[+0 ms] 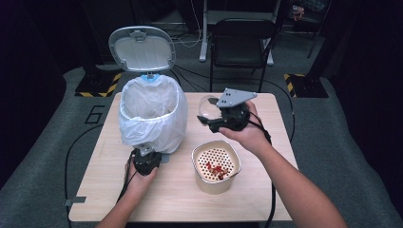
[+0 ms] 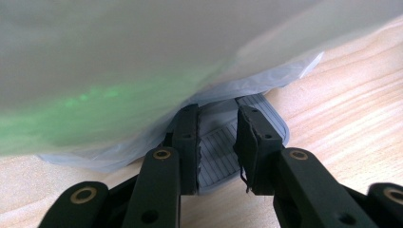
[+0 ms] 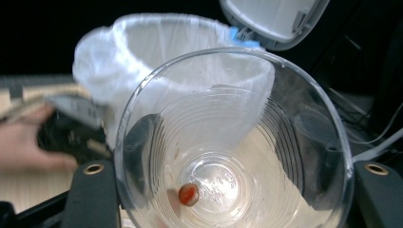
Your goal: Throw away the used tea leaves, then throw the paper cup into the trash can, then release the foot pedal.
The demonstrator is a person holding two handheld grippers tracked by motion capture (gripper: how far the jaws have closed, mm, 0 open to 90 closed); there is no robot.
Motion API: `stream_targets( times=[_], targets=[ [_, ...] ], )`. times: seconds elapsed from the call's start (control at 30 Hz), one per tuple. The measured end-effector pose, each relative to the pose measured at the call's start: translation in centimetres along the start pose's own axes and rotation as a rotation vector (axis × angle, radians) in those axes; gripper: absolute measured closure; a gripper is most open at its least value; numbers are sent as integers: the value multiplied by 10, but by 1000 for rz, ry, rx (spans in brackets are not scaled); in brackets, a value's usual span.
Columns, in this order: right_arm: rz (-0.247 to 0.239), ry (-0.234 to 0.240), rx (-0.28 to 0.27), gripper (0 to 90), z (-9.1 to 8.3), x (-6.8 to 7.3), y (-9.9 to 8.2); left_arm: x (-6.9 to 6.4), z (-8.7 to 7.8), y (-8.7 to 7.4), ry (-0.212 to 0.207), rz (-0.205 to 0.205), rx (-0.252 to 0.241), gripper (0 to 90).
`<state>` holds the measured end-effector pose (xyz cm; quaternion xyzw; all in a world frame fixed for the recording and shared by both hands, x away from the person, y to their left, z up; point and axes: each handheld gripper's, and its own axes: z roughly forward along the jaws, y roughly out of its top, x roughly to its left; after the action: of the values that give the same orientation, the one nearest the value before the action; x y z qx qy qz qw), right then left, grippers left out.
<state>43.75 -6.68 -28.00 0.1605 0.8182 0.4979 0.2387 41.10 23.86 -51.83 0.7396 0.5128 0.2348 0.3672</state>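
Left gripper view: the left gripper sits low on the light wooden table, both black jaws rising from the bottom edge. Between them lies the grey ribbed pedal of the bin, its ridges running diagonally. The jaws stand on either side of the pedal, inner faces against its edges, so the pedal is clamped. The pad on the right jaw looks frayed at its lower edge. The pedal's rounded far corner sticks out past the right jaw. Above, the translucent white bin bag hangs over the jaw tips, with a faint green glow at left. Bag folds bunch on the table behind the pedal.
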Motion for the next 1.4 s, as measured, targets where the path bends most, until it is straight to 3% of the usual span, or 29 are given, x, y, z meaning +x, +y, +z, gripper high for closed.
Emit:
stream_targets(
  times=[0.2,0.5,0.7,0.87,0.93,1.07,1.17,1.27,1.3,1.4],
  targets=[
    [91,-5,-46,326,22,-10,27,0,0,0,-2,-6,1,703],
    [105,0,-97,318,60,-7,70,0,0,0,-7,-2,-1,702],
    [113,13,-91,310,98,3,86,0,-2,0,-16,-4,9,702],
    [132,0,-38,291,132,11,86,-1,-1,-1,-10,-21,8,702],
    [143,0,-27,253,142,12,84,1,-1,0,-17,-3,7,702],
    [188,34,-6,36,156,18,79,1,-1,0,-18,-2,8,702],
    [191,44,5,0,156,23,76,1,-1,1,-20,-3,15,702],
    [211,32,-52,0,141,22,75,1,-1,0,-22,-13,6,702],
    [219,39,-70,0,134,21,74,3,0,1,-13,4,0,702],
    [235,42,-120,11,109,17,67,3,0,0,-37,-47,-5,703]
  ],
)
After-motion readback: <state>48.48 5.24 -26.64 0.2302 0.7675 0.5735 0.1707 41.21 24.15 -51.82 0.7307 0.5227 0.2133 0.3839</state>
